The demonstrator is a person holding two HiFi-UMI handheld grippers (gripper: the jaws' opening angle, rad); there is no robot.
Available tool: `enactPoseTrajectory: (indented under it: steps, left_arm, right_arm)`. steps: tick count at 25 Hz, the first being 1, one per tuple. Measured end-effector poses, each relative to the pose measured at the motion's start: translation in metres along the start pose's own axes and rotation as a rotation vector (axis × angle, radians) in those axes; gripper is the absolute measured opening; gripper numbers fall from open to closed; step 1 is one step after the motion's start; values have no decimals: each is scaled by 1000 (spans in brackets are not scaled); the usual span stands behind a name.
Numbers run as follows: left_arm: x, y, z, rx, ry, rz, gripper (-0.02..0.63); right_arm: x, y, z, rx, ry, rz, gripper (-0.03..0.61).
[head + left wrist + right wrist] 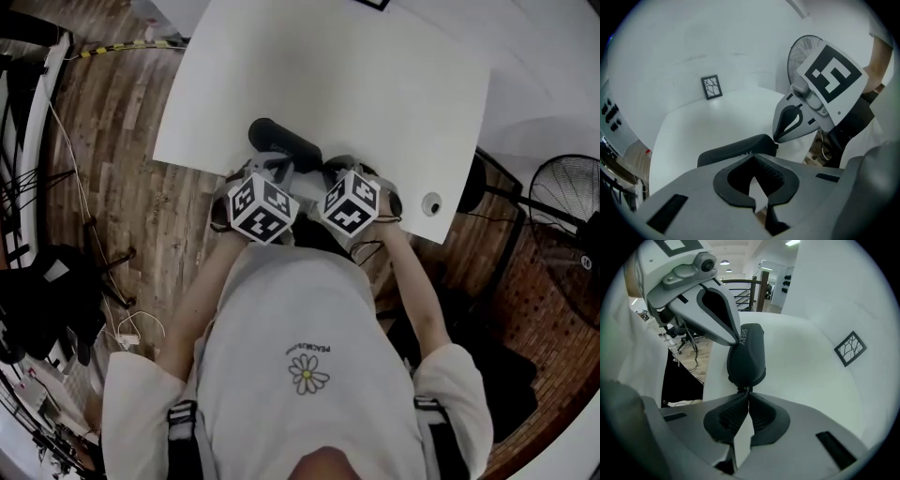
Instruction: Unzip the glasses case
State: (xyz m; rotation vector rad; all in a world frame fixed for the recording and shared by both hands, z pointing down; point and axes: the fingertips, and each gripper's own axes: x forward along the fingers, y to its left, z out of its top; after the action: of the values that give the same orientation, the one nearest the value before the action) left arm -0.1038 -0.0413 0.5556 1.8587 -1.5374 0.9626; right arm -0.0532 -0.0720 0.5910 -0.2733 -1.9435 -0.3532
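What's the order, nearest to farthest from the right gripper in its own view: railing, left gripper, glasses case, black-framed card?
1. glasses case, straight ahead, pinched at the right gripper tips.
2. left gripper, upper left, on the case's far end.
3. black-framed card, off to the right.
4. railing, far back, top of view.

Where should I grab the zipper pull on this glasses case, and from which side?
Pinch the zipper pull, the small metal tab sticking out of the rounded near end of the glasses case. Come in along the case's length from that end, since the tab points that way. The right gripper is shut on it like this, with the left gripper at the far end.
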Motion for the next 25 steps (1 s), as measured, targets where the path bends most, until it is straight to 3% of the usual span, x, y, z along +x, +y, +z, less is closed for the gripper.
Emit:
enactPoseTrajectory:
  steps: [4, 8, 11, 13, 18, 21, 25]
  left_arm:
    - [3, 2, 2, 6, 43, -42, 11]
    - [3, 2, 4, -26, 61, -89, 11]
    - [1, 3, 4, -25, 50, -87, 11]
    - [0, 5, 5, -30, 48, -85, 11]
    - [2, 6, 4, -47, 23, -74, 11]
    - [-1, 6, 3, -83, 6, -112, 11]
    - [-30, 17, 21, -153, -125, -108, 11]
  right_arm:
    - [4, -10, 0, -99, 45, 19, 8]
    - [11, -35, 12, -134, 46, -1, 8]
    - [15, -39, 20, -290, 66, 20, 8]
    - [15, -40, 23, -342, 63, 46, 8]
    - [17, -39, 22, -342, 47, 55, 8]
    - [16, -41, 26, -351, 19, 24, 8]
    - [2, -56, 28, -339, -23, -87, 18]
